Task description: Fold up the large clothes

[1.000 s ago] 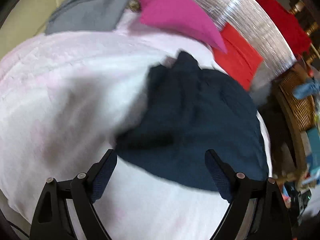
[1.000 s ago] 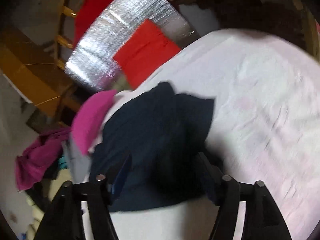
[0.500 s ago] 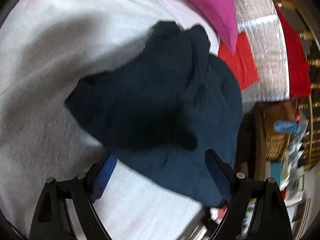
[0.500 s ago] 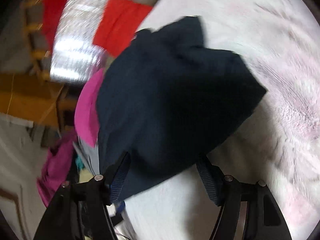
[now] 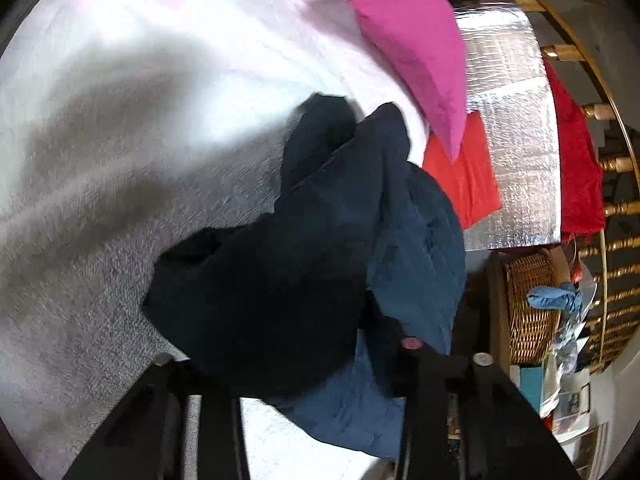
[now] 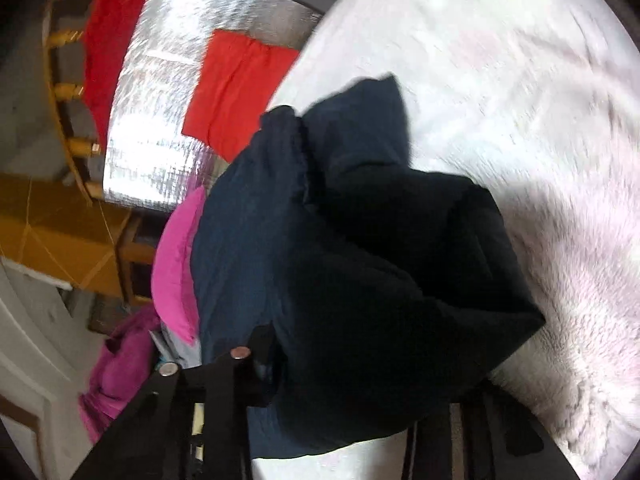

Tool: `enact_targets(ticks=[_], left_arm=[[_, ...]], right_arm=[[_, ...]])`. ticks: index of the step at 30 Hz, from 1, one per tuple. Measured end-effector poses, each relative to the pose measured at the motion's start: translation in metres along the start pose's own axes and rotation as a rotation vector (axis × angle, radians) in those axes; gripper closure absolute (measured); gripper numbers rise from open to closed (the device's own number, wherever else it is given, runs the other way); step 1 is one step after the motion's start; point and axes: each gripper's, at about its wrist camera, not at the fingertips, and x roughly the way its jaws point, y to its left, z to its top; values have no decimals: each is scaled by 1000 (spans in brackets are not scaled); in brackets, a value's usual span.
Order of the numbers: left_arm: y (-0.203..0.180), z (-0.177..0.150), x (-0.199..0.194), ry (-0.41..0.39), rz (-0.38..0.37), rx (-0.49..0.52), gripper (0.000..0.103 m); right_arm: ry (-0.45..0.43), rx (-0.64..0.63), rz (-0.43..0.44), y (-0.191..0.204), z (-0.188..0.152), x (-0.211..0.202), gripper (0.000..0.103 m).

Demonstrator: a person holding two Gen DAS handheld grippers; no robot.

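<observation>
Navy garment [image 5: 304, 264] found bunched in a heap near the edge of a pale pink fleece blanket [image 5: 140, 128], partly lifted, one lighter blue panel [image 5: 416, 248] hanging toward the edge. No flat layer, no clear hem, collar or sleeve identifiable in either view.

Left gripper [image 5: 304, 364]: fingertips buried under dark cloth, fabric draped over both arms of the tool. Jaws appear drawn close and pinching the garment, though the pads themselves are hidden. Right gripper [image 6: 344, 372]: same condition, fingertips covered, cloth gathered thickly between and over them; appears clamped on the garment.

Handling assessment: soft, limp, medium-weight knit or jersey by its drape; no stiffness, folds collapsing under own weight. Not fragile. Likely to slip only if pinched through a single thin layer; thick gathered bunch gives secure but imprecise hold. Recommended hold points for folding: two outer corners along one straight edge, such as shoulders or hem, once shaken out and spread flat on the blanket. Present grasp judged mid-bundle, unsuited to a clean fold.

Surroundings noted: magenta cushion [image 5: 416, 48] just beyond the garment, folded red cloth [image 5: 464, 176] on a silver foil mat [image 5: 516, 92], wicker basket [image 5: 528, 304] off the edge. Risk: dragging the garment into the cushion.
</observation>
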Motion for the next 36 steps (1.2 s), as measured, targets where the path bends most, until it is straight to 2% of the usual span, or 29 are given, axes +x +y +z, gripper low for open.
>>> enact_targets(ticks=[3,8,11,14,16,19,21,23,26,28,30,33,35,36], left_arm=[[-8,1,-11,-28,-6,52,77],[-18,-1,-36,-61,-6,154,80],[-11,-3,-41,-38,-5,166,80],[0,-1,-29,16,45,139,80],[5,2,-21,45,83,120,74],[3,1,-18,47,129,129,64],[1,1,-17,42,159,148,53],[2,1,-21,41,184,145,45],[8,0,-37,11,196,142,41],[14,2,-48,-9,187,126,34],[23,10,-52,-12,136,85,33],[31,20,-42,14,52,7,33],[34,22,-31,42,28,-11,35],[35,22,-27,45,22,-19,41]], right_arm=[[-27,-71,-3,16,-4,-9,74],[-39,-173,-28,34,-17,-23,75],[-22,-178,-25,31,-22,-29,75],[14,-169,-57,22,-23,-24,75],[42,-160,-86,14,-20,-20,75],[67,-120,-71,7,-15,-18,71],[80,-100,-59,1,-14,-19,70],[95,-102,-83,0,-14,-21,58],[94,-119,-112,0,-16,-34,51],[93,-98,-100,-1,-17,-41,44],[58,-56,-87,-9,-11,-50,44],[29,6,-57,-22,3,-51,42],[43,66,-25,-32,10,-40,43],[43,88,-5,-35,11,-36,46]])
